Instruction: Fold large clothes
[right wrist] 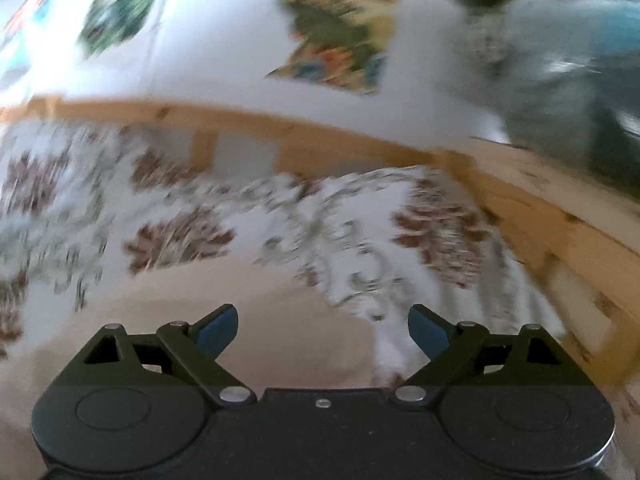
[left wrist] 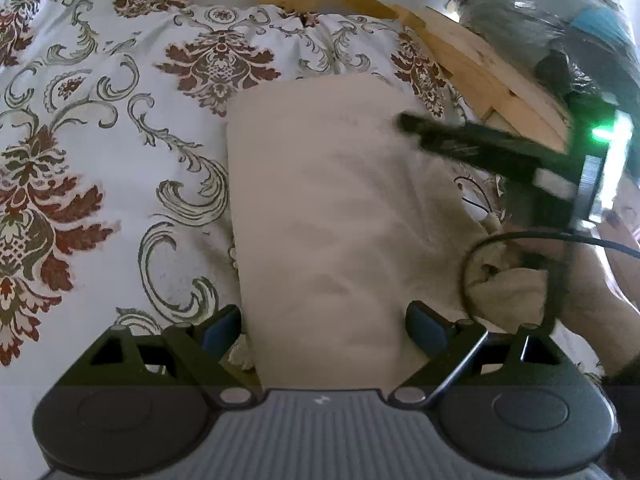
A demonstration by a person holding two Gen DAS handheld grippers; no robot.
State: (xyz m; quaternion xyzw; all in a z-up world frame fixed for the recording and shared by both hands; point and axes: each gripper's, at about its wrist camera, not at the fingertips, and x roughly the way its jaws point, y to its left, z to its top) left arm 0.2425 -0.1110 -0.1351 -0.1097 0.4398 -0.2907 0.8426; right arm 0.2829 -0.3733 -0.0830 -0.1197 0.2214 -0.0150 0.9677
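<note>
A beige garment [left wrist: 332, 208] lies folded into a long strip on the floral bedspread [left wrist: 100, 140]. My left gripper [left wrist: 324, 330] is open, its blue-padded fingers straddling the strip's near end. The right gripper shows in the left wrist view [left wrist: 412, 124] as a dark tool over the garment's far right edge; whether it is open there is hidden. In the blurred right wrist view my right gripper [right wrist: 324, 328] is open and empty above the beige garment [right wrist: 240, 320], with the bedspread [right wrist: 320, 220] beyond.
A wooden bed frame [left wrist: 460, 40] runs along the far side and right, also in the right wrist view [right wrist: 360, 144]. Plastic-wrapped bundles [left wrist: 560, 20] sit at the upper right. A black cable [left wrist: 520, 240] loops by the person's hand [left wrist: 592, 280].
</note>
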